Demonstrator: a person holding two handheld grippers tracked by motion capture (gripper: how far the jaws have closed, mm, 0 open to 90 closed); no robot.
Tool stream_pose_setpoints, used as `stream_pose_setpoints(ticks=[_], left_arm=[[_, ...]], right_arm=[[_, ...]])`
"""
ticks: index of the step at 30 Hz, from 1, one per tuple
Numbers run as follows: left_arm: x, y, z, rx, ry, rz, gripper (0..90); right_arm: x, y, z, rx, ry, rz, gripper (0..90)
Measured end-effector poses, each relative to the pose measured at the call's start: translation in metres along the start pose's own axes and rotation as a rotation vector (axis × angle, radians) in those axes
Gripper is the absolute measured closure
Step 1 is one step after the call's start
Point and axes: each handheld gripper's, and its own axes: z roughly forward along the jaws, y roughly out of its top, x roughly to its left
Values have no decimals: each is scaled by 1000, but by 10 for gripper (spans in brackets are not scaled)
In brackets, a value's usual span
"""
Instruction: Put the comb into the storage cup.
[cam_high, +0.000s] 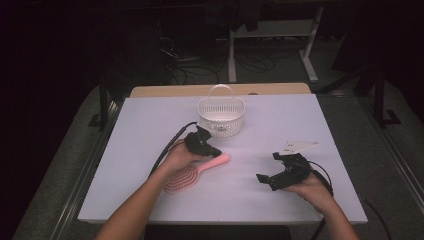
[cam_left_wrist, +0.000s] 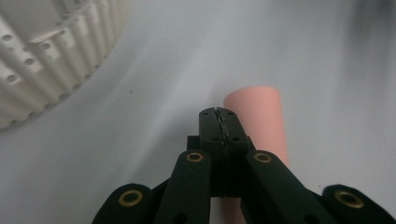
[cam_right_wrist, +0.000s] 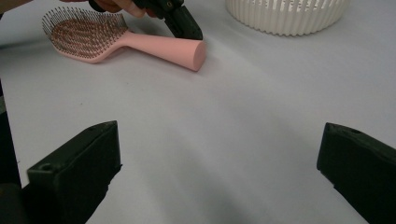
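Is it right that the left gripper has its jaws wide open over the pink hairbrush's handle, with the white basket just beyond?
Not quite: the left gripper has its jaws shut, tips together, beside the pink hairbrush handle. The left gripper view shows this. The white basket does sit just beyond.

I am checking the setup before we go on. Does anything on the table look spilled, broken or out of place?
Nothing stands out. The pink hairbrush lies flat, bristles up, and looks intact. The white basket stands upright. The left gripper is shut above the brush handle, gripping nothing; the right gripper rests open.
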Motion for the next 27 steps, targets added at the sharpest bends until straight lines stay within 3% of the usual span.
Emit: stream_pose_setpoints(ticks=[11, 27], left_arm=[[-21, 3, 8, 36, -45, 46, 900], [-43, 2, 11, 92, -78, 103, 900]], right_arm=[[0, 0, 0, 2, -1, -1, 0], [0, 0, 0, 2, -2, -1, 0]])
